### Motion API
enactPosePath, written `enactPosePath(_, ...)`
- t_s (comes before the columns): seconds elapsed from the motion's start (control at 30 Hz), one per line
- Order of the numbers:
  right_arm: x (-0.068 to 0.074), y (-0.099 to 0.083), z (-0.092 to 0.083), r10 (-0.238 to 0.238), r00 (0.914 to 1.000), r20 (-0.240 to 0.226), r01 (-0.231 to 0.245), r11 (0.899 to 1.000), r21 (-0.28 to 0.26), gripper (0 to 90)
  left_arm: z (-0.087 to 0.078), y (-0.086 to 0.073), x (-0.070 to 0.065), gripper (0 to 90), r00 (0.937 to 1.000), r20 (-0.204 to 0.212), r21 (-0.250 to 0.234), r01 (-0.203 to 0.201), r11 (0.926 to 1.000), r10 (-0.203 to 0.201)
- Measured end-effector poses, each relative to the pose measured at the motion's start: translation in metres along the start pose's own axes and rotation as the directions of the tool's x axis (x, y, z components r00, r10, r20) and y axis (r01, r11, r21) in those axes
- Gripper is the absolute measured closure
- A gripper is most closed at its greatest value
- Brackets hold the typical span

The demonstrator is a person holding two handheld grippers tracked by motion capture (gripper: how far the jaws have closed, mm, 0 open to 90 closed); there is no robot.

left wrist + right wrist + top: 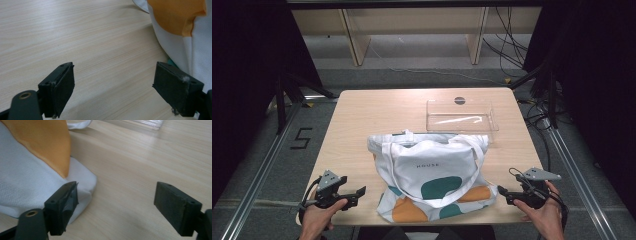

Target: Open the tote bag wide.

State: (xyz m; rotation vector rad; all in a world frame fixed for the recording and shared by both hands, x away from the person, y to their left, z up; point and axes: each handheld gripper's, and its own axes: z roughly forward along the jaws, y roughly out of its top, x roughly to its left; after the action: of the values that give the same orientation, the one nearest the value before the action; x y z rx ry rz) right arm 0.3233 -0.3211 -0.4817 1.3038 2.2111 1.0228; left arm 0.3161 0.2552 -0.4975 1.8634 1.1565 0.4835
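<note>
The bag [432, 175] lies flat at the near middle of the surface [357, 125], handles draped over it, untouched. The left gripper [360, 191] and right gripper [500, 190] flank its near corners, jaws spread and empty. No grasp is made yet; judging by this, the handling is all ahead. A clear tray [462, 116] sits behind.

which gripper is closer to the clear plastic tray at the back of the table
Right. The right gripper sits at the near right edge, almost straight below the clear plastic tray. The left gripper is at the near left, across the white tote bag.
</note>
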Motion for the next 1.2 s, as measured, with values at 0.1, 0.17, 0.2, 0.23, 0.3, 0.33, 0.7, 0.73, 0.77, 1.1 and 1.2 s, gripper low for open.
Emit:
enactPosePath(0.1,0.0,0.0,0.0,-0.003,1.0,-0.008,0.003,1.0,0.0,21.7,0.0,0.0,-0.001,16.1,0.9999,0.003,0.005,0.013,0.9999,-0.013)
enactPosePath(0.17,0.0,0.0,0.0,0.005,1.0,-0.005,-0.005,1.0,0.005,21.8,0.001,0.0,-0.001,16.0,0.9998,0.008,0.004,0.017,0.9998,-0.017)
enactPosePath(0.2,0.002,0.0,0.0,0.033,0.9994,-0.006,-0.033,0.999,0.014,21.8,0.0,0.0,-0.001,15.9,0.9998,0.007,0.006,0.018,0.9998,-0.018)
enactPosePath(0.23,-0.001,-0.001,0.001,0.001,1.0,0.001,-0.001,1.0,0.015,21.8,0.001,0.0,-0.001,15.9,0.9998,0.007,0.006,0.016,0.9999,-0.016)
enactPosePath(0.3,-0.001,-0.001,0.001,0.01,0.9999,-0.008,-0.009,1.0,0.019,21.8,0.001,-0.001,-0.001,15.9,0.9999,0.007,0.007,0.011,0.9999,-0.011)
enactPosePath(0.33,-0.001,-0.001,0.002,0.011,0.9999,-0.012,-0.011,1.0,0.02,21.8,0.001,0.0,0.0,15.8,1.0,0.008,0.007,0.002,1.0,-0.002)
enactPosePath(0.7,0.0,0.001,-0.003,0.057,0.9984,0.0,-0.057,0.998,0.013,21.9,0.001,0.0,0.0,15.6,0.9999,0.013,0.017,0.011,0.9998,-0.011)
enactPosePath(0.73,-0.003,0.002,-0.005,0.034,0.9994,-0.003,-0.034,0.999,-0.002,21.9,0.001,0.0,0.0,15.5,0.9999,0.013,0.017,0.011,0.9998,-0.011)
enactPosePath(0.77,-0.003,0.002,-0.005,0.034,0.9994,-0.003,-0.034,0.999,-0.002,21.9,0.001,-0.001,0.0,15.5,0.9998,0.009,0.018,0.016,0.9997,-0.016)
enactPosePath(1.1,0.004,0.051,-0.05,-0.043,0.996,-0.079,0.035,0.995,-0.097,29.4,0.002,-0.001,0.0,15.6,0.9997,0.011,0.022,0.02,0.9995,-0.021)
enactPosePath(1.2,0.01,0.075,-0.065,-0.099,0.9914,-0.086,0.089,0.99,-0.107,29.5,0.002,0.0,0.001,15.7,0.9998,0.011,0.022,0.018,0.9996,-0.019)
